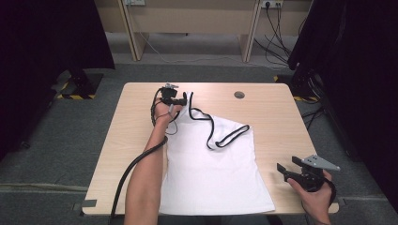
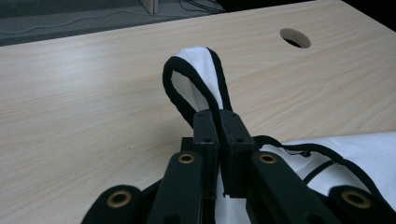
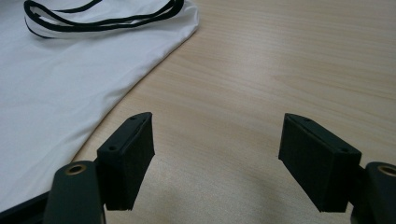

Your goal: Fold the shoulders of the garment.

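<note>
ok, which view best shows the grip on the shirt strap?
Left gripper view: the fingers are shut on the black-trimmed strap, looped just beyond them. In the high view the strap is small. The right gripper view gives the shirt body.

Bare table [image 1: 277, 117] right of the white top [image 1: 216, 173] — open passage; nothing blocks.

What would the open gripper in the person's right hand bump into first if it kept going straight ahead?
Probably bare light wooden table: the right gripper points past the white black-trimmed sleeveless top, whose edge lies to its left. Depth is uncertain.

Wooden table [image 1: 272, 122], round cable hole [image 1: 239, 94]; grey carpet [image 1: 70, 136] around.
</note>
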The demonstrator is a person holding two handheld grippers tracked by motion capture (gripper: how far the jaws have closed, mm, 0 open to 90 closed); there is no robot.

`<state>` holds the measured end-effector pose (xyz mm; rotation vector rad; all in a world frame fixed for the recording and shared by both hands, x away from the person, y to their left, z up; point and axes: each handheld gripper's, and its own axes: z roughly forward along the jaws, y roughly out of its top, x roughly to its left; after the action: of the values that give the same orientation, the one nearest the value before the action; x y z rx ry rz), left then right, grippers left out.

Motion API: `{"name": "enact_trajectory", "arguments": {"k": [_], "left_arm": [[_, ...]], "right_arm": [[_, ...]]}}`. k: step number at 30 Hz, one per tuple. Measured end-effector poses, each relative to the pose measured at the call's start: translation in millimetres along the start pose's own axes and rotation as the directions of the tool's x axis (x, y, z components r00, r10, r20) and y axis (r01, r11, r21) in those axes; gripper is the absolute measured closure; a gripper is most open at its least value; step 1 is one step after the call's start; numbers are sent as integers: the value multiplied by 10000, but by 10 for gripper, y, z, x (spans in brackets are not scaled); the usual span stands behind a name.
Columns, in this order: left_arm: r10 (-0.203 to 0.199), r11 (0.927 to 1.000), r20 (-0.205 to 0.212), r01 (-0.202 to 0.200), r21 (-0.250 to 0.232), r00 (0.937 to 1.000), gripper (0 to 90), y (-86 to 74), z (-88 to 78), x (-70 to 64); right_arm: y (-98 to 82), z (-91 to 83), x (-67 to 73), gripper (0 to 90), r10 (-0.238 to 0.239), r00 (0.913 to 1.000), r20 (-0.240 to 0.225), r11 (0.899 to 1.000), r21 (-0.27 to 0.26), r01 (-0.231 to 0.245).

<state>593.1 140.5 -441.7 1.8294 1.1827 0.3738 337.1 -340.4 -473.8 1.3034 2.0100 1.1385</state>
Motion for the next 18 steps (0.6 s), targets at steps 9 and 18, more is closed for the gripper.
{"name": "enact_trajectory", "arguments": {"k": [9,18], "left_arm": [[147,9991,138,-141,-405,9998,855,-63,-124,-89],[473,9968,159,-462,-646,9988,855,-167,-211,-213]], "right_arm": [[0,1,5,266,-45,10000,16,10000,-4,45],[0,0,4,266,-51,10000,15,10000,-23,51]]}}
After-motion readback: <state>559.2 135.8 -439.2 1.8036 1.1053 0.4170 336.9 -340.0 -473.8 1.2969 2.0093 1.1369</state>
